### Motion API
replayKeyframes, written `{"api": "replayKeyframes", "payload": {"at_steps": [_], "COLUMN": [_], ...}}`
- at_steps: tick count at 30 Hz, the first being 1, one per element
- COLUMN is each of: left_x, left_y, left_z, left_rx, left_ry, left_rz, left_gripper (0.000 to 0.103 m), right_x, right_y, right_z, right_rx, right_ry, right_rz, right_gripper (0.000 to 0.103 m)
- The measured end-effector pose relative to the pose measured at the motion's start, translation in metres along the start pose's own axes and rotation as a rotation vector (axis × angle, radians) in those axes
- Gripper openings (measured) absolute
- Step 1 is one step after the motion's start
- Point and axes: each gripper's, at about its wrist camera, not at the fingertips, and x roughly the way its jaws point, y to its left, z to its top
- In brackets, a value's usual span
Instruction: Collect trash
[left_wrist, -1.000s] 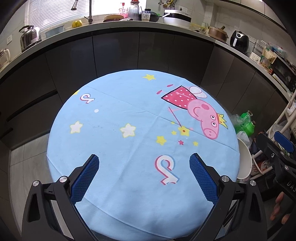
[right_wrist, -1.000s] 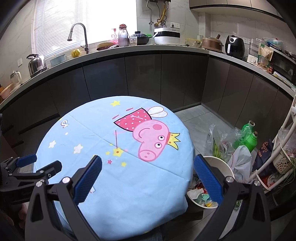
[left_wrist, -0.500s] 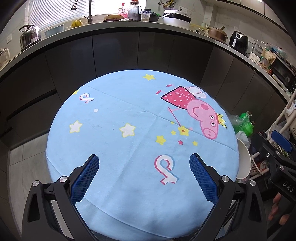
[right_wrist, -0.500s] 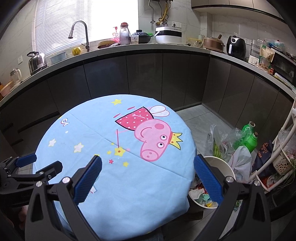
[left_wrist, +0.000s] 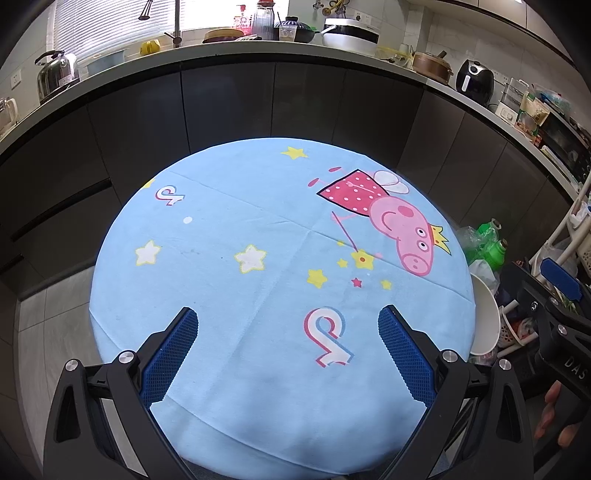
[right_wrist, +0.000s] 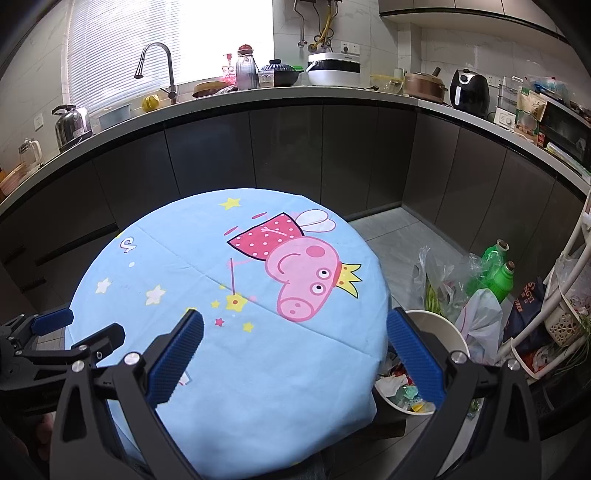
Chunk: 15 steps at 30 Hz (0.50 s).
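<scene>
Left claw (left_wrist: 288, 328) spread wide, blue pads apart, nothing between them, hanging over the near part of the round tabletop (left_wrist: 221, 280). Right claw (right_wrist: 295, 334) likewise released and empty, poised over the near right edge of the same tabletop (right_wrist: 258, 369), its right pad overlapping the white bin (right_wrist: 439, 325) in the right wrist view. Trash (right_wrist: 397, 387) lying inside that bin: crumpled wrappers and scraps, low and to the right of the right claw, below the tabletop's rim, touching neither claw. Same bin (left_wrist: 485, 317) glimpsed from the left wrist view as a white rim just past the tabletop's right edge, contents hidden there. Covering the tabletop, a light blue cloth (right_wrist: 207, 251) printed with stars and a pink cartoon pig (right_wrist: 306, 273) in a red dotted dress and yellow crown. On the floor beside the bin, plastic bags (right_wrist: 476, 314) and two green bottles (right_wrist: 498, 273), with a white rack (right_wrist: 569, 280) further right. Beyond, a curved run of dark cabinets (right_wrist: 295, 155) under a pale counter carrying a kettle (right_wrist: 72, 123), a faucet (right_wrist: 159, 68), a white cooker (right_wrist: 334, 68) and a black air fryer (right_wrist: 469, 90). Window with blinds (right_wrist: 122, 48) behind the faucet.
</scene>
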Motion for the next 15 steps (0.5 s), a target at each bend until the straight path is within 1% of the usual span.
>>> {"api": "replayKeyframes", "payload": {"at_steps": [15], "left_x": [0.0025], "left_y": [-0.0015], "left_z": [0.0016], "left_rx": [0.002], "left_ry": [0.005], "left_rz": [-0.009], "left_gripper": [0.094], "right_x": [0.0006], "right_y": [-0.0012], "right_z": [0.0011], "right_rx": [0.000], "right_ry": [0.001], "right_rz": [0.000], "right_gripper": [0.100]}}
